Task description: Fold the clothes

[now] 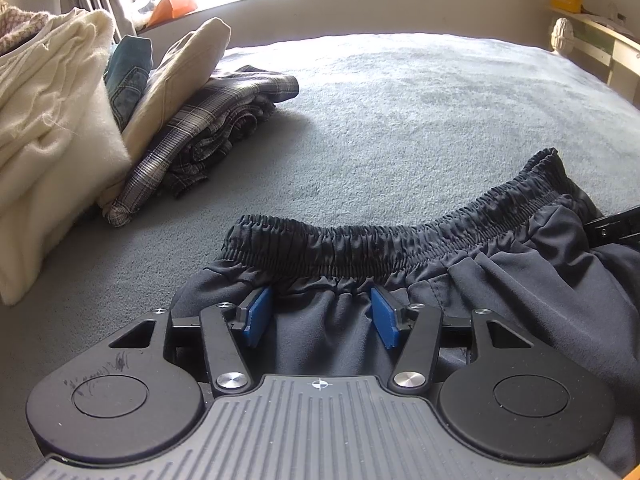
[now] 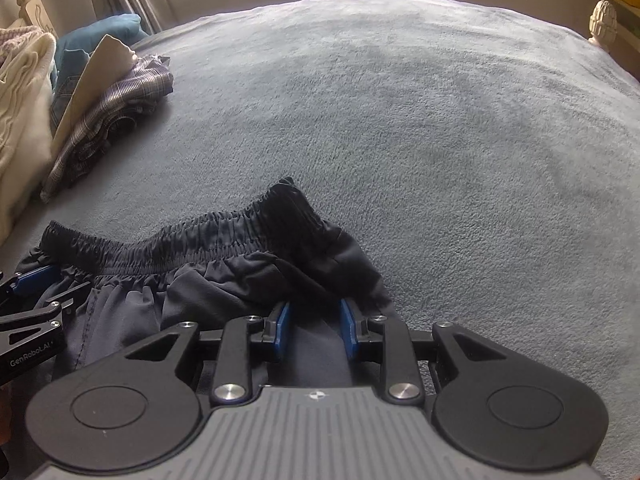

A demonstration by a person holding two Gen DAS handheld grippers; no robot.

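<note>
Dark grey shorts (image 1: 500, 280) with a gathered elastic waistband (image 1: 360, 244) lie on the grey-blue bed cover (image 1: 400, 100). My left gripper (image 1: 321, 314) is open, low over the cloth just below the waistband's left end, with its blue pads (image 1: 256, 316) standing wide apart. In the right wrist view the shorts (image 2: 208, 288) are rumpled, and the waistband's right end (image 2: 288, 204) is humped up. My right gripper (image 2: 315, 322) is open over the cloth below that hump. Each gripper shows at the edge of the other's view: the right gripper (image 1: 616, 226) and the left gripper (image 2: 32, 284).
A pile of clothes sits at the left: a cream knit (image 1: 48, 120), denim (image 1: 128, 72), a beige piece (image 1: 180, 72) and a plaid shirt (image 1: 208, 128). Bare bed cover (image 2: 440, 140) spreads ahead and to the right. A bedpost finial (image 2: 604, 20) marks the far right corner.
</note>
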